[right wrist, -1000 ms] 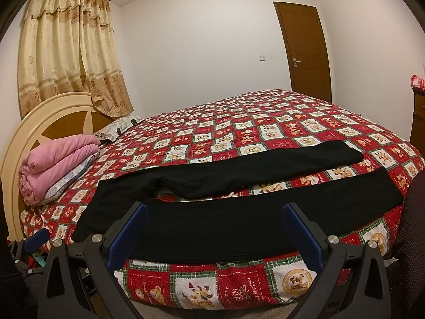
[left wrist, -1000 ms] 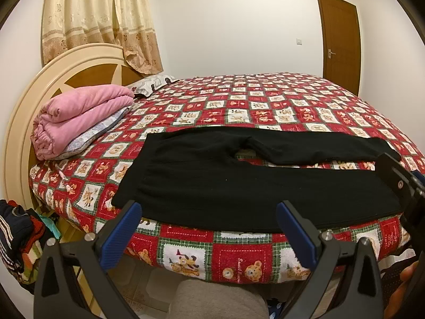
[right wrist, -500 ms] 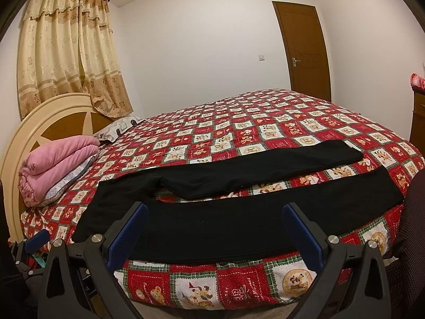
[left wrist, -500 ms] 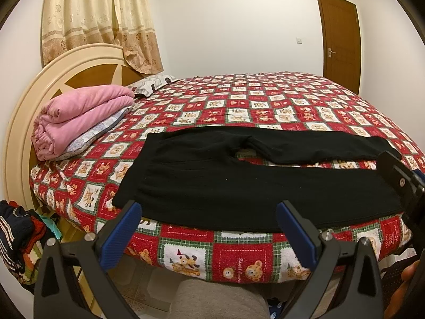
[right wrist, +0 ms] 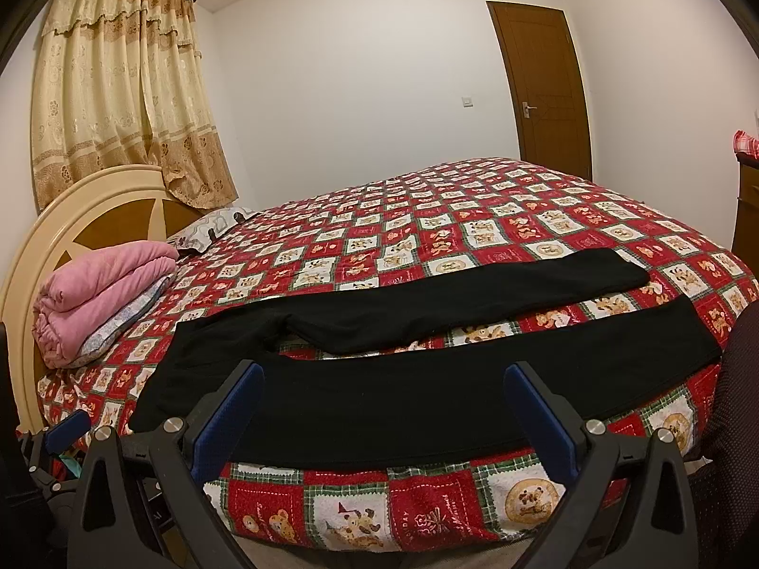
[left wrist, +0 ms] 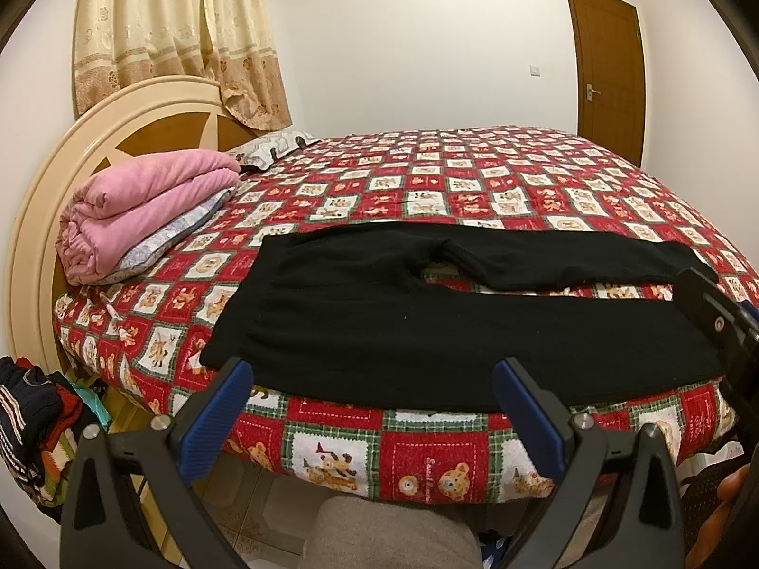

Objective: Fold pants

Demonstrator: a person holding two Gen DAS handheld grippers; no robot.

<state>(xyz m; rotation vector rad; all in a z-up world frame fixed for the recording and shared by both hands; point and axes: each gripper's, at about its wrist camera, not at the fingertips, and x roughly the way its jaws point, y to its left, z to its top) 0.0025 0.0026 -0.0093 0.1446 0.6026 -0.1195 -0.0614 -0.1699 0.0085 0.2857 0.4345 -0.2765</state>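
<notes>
Black pants lie flat along the near edge of the bed, waist to the left and both legs stretched to the right, slightly apart; they also show in the right wrist view. My left gripper is open and empty, held in front of the bed edge below the waist end. My right gripper is open and empty, in front of the near leg. Part of the right gripper shows at the right edge of the left wrist view.
The bed has a red patchwork quilt and a rounded cream headboard on the left. A folded pink blanket lies on pillows by the headboard. A heap of clothes sits on the floor at left. A brown door stands behind.
</notes>
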